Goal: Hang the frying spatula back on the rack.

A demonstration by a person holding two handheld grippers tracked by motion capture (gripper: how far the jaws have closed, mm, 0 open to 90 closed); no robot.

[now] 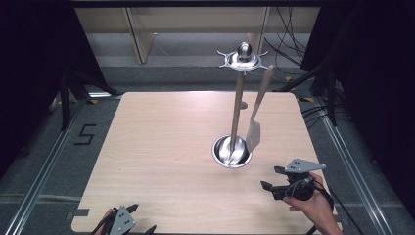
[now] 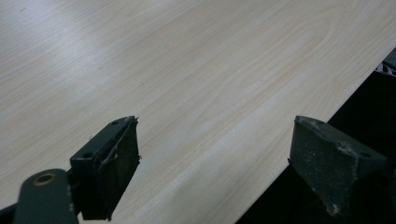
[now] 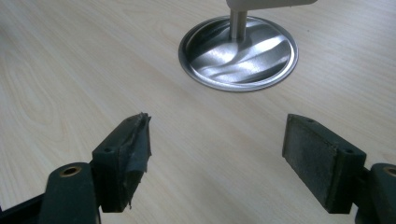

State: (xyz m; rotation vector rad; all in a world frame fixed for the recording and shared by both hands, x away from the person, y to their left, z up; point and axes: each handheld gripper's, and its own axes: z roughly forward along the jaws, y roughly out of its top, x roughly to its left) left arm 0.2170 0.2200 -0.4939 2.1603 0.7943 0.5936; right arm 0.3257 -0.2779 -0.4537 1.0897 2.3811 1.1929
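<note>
The pale wooden surface (image 1: 161, 147) lies bare across its whole left half and along its near edge, so a gripper could sweep there freely. The one obstacle is a tall utensil stand (image 1: 238, 98) right of centre: its round shiny steel base (image 3: 238, 51) sits on the surface, a wooden post rises from it to a metal hook crown (image 1: 243, 59), and a wooden-handled spatula (image 1: 256, 115) hangs at the post's right side, its blade just above the base. In the right gripper view, open wood separates the right gripper (image 3: 217, 154) from that base.
</note>
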